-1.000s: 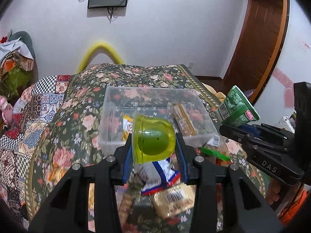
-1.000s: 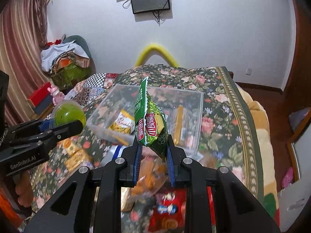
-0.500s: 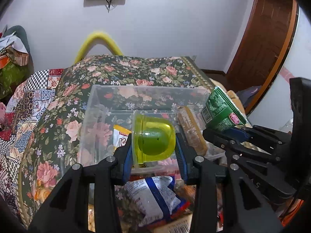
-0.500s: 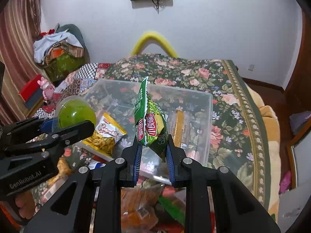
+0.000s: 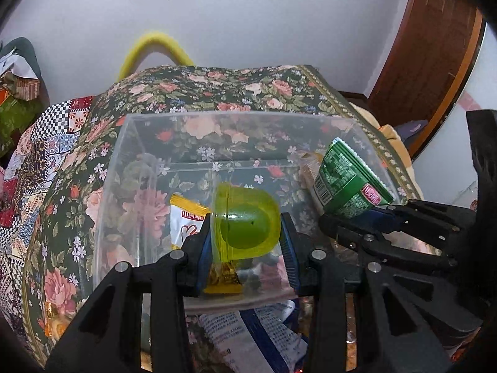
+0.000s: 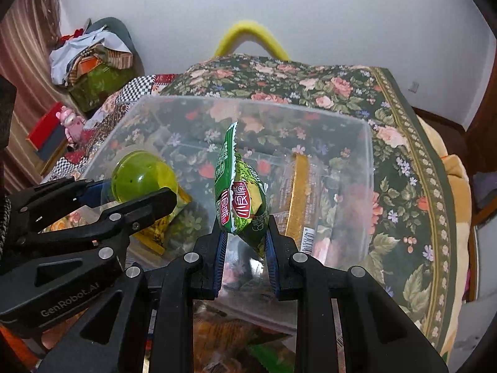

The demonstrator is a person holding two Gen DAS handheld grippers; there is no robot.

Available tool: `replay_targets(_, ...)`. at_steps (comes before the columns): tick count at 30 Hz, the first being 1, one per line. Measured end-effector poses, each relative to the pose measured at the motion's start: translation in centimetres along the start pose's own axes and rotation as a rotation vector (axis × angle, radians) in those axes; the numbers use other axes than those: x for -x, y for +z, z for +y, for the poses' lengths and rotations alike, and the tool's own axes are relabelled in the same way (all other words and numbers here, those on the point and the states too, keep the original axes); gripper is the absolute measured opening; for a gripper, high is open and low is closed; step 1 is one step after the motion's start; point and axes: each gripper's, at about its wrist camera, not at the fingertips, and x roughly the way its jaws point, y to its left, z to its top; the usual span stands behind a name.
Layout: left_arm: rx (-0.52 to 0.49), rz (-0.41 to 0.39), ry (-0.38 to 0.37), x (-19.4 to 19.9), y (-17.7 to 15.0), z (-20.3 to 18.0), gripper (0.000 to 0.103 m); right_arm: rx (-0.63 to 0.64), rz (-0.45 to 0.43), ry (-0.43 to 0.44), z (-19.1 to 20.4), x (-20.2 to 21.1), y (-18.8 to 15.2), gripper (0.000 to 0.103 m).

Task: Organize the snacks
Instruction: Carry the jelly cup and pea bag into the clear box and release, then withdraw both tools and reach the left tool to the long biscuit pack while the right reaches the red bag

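Observation:
My left gripper point(image 5: 247, 245) is shut on a yellow-green jelly cup point(image 5: 245, 220), held over the near left part of a clear plastic bin point(image 5: 124, 161) on the flowered bedspread. The right gripper point(image 6: 243, 242) is shut on a green snack packet point(image 6: 240, 192) that stands upright above the bin's point(image 6: 368, 168) middle. Each gripper shows in the other's view: the right one with its green packet point(image 5: 348, 183) at the right, the left one with the jelly cup point(image 6: 139, 177) at the left. In the bin lie a yellow-and-white snack bag point(image 5: 186, 217) and a long golden bar packet point(image 6: 298, 199).
Loose snack packets lie on the bedspread in front of the bin, among them a white-and-blue one point(image 5: 248, 335). A pile of clothes and boxes point(image 6: 90, 65) stands at the far left. A yellow curved cushion point(image 6: 251, 37) lies at the bed's far end, a wooden door point(image 5: 428, 52) to the right.
Both grippers have moved forward and down toward the bin, so the bin looks larger and closer. Each still holds its snack in the same grip.

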Motion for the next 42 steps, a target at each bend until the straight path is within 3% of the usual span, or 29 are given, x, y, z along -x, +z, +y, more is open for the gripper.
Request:
replay_targets(10,0.008,0.031,0.011,-1.1,-0.3,-0.1,0.04,-0.009,0.009,-0.013,-0.3,-0.1,-0.1,0.024)
replay_targets(20,-0.004,-0.029,-0.001,2.4,-0.1,-0.4,0.043,-0.016,-0.026,-0.026,-0.4,2.5,-0.4,0.043)
replay_targets(24,-0.02,-0.066,0.012,4.8,-0.3,-0.5,0.049,-0.001,-0.079,-0.048,0.1,4.7,-0.7,0.055)
replay_targets(28,-0.03,-0.109,0.022,7.8,-1.1,-0.4,0.065,0.006,-0.119,-0.039,0.4,7.1,-1.2,0.06)
replay_targets(30,-0.04,-0.123,0.024,9.2,-1.6,-0.4,0.068,-0.001,-0.136,-0.026,0.5,8.3,-1.7,0.066)
replay_targets(42,-0.08,-0.12,0.031,15.4,-7.1,-0.5,0.086,0.005,-0.17,-0.065,1.3,13.0,-6.3,0.072)
